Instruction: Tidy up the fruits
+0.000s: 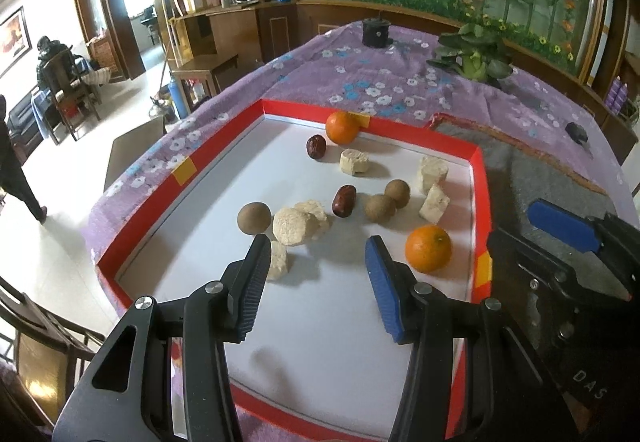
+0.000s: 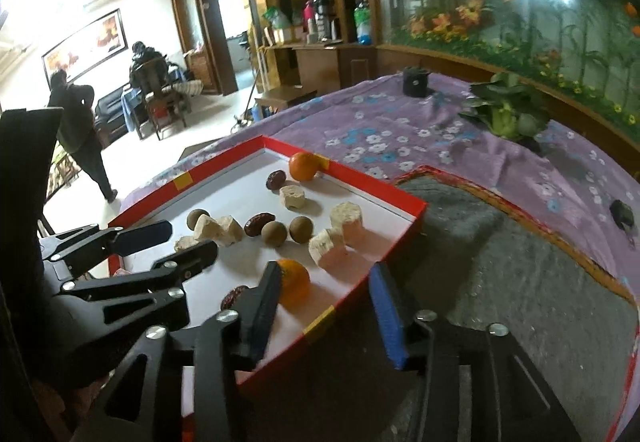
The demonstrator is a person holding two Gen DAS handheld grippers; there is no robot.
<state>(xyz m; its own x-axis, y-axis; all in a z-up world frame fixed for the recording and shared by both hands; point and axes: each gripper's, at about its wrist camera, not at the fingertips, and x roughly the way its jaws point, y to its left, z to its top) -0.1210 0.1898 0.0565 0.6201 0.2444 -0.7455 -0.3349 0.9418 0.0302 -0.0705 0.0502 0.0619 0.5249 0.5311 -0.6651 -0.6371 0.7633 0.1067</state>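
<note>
Nearest, the left gripper (image 1: pixel 316 242) hangs part-open and empty over the red-rimmed tray (image 1: pixel 216 146), just short of the pale chunks (image 1: pixel 296 222), likely lining up a pick. Beside it, the right gripper (image 2: pixel 324 270) is likewise part-open and empty, straddling the tray's edge near an orange (image 2: pixel 296 282). Farther in lie brown longans (image 1: pixel 394 194), red dates (image 1: pixel 344 200) and a second orange (image 1: pixel 342 127) against the far wall, all still mixed.

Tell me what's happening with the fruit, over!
Left gripper open, empty. Right gripper open, empty. Oranges, dates, longans loose in red tray. Nothing blocking.
</note>
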